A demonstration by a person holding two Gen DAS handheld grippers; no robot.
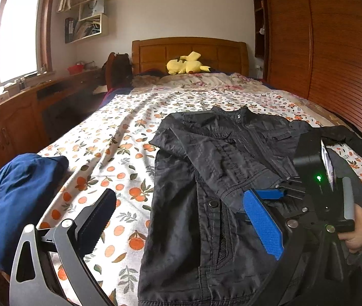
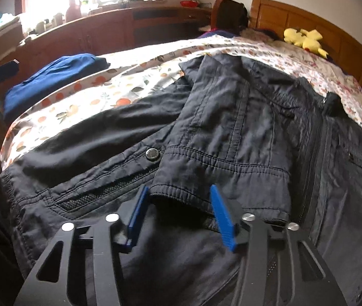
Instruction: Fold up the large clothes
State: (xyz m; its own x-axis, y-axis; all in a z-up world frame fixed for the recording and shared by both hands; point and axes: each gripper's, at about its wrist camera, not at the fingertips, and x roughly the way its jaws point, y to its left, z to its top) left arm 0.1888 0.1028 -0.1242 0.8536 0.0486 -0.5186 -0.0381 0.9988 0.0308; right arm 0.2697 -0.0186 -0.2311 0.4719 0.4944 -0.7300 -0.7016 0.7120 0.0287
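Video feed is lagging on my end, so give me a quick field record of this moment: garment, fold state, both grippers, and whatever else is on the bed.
garment: black jacket, lying front-up on the bed
fold state: one sleeve laid across the chest; body not yet folded
left gripper: open, above the jacket's edge, holding nothing
right gripper: open, fingers either side of the sleeve cuff, not clamped
other clothes: blue garment, near the bed's edge
also there: yellow plush toy by the headboard
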